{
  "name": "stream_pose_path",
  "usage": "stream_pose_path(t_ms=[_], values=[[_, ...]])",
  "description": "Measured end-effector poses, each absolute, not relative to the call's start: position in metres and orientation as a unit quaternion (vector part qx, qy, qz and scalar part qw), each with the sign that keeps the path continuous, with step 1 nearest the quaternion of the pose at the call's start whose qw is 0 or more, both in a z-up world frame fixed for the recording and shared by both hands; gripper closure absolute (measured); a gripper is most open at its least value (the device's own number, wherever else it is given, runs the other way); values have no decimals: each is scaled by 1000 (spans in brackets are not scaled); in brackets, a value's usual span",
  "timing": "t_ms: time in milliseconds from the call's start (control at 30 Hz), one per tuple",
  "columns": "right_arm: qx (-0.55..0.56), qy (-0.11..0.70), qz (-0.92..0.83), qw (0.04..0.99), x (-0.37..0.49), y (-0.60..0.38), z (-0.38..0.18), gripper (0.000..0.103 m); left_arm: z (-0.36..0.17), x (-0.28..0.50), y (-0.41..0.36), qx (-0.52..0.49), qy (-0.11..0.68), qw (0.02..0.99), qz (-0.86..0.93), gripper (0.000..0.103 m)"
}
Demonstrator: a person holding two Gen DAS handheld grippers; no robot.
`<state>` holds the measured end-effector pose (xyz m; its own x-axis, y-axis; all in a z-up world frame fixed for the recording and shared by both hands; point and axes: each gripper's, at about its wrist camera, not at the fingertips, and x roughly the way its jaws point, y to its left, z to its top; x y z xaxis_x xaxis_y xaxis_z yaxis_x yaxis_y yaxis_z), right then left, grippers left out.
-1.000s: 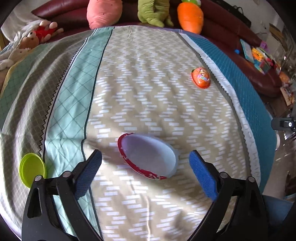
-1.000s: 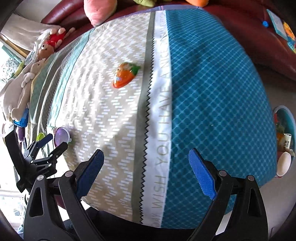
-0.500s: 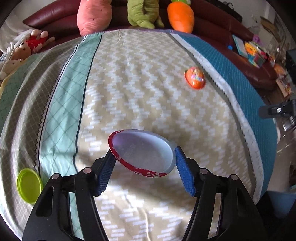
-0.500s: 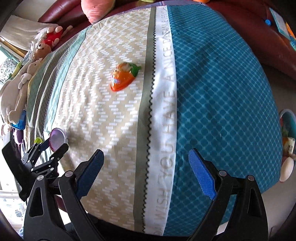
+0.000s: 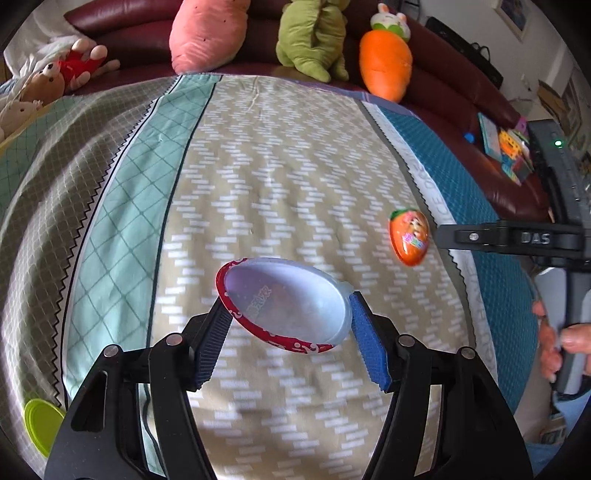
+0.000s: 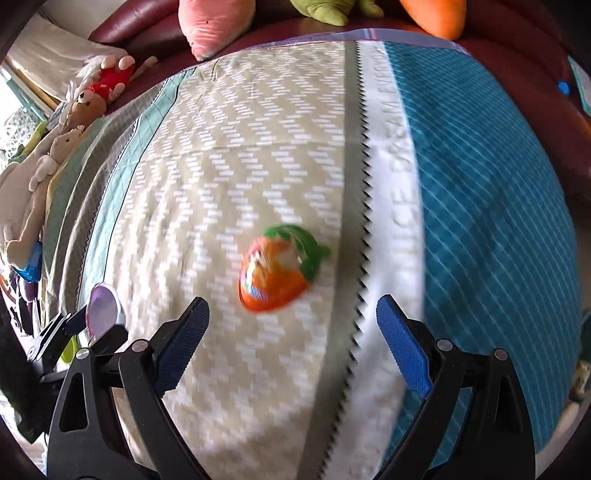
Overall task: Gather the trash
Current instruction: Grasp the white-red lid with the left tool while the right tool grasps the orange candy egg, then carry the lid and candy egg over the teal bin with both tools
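On the patterned bedspread (image 5: 295, 177), the left gripper (image 5: 288, 328) clamped a red-rimmed plastic lid (image 5: 284, 304), tilted, long axis across the jaws; the right gripper (image 6: 291, 339) gaped over the carrot-shaped wrapper (image 6: 275, 273), leaf end pointing right.

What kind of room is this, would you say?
Probably a home living room or bedroom: a dark red leather sofa lined with an orange carrot plush toy, facing a surface draped in a patterned striped bedsheet.

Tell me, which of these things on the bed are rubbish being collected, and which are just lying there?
Trash:
red-rimmed plastic lid, clamped in the left gripper
carrot-shaped orange wrapper, ahead of the open right gripper
green lid

Lying about:
carrot plush
pink plush
green plush
teddy bear
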<state>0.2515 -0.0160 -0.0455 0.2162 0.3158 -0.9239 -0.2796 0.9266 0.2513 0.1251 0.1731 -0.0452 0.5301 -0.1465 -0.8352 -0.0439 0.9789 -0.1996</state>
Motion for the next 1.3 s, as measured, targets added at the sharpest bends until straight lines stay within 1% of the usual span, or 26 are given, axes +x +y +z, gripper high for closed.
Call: stream_pose_path(t_ms=[133,200,233,267,300,333,367,533,800,1100,1300], values=[[5,595,197,779,260,-6,-56,33,-47,130,180,-101,487,867,-21,38],[3,603,197,773,263,-3,-66,37,-48,130,182,-101,488,867,-18,38],[-4,594,199,780,262,-2,-66,37,-49,130,182,-103,489,866,-17,38],[-15,588,199,784,261,-1,-66,40,-49,131,182,-104,490,866,-17,38],[-20,585,199,786,260,-1,-66,51,-49,131,182,-106,490,865,-18,38],[-14,584,202,786,259,-3,-65,59,-50,132,180,-106,491,864,-18,38],[-7,584,205,786,258,-5,-63,62,-50,134,178,-107,492,864,-20,38],[5,572,211,793,248,-25,-46,62,-45,136,154,-98,490,865,-39,38],[60,551,206,807,229,-81,-14,63,-34,137,106,-86,487,866,-74,38],[114,525,175,825,199,-174,11,63,-16,135,17,-41,478,867,-134,38],[147,502,137,841,171,-250,25,66,-10,136,-48,-16,476,861,-179,38]])
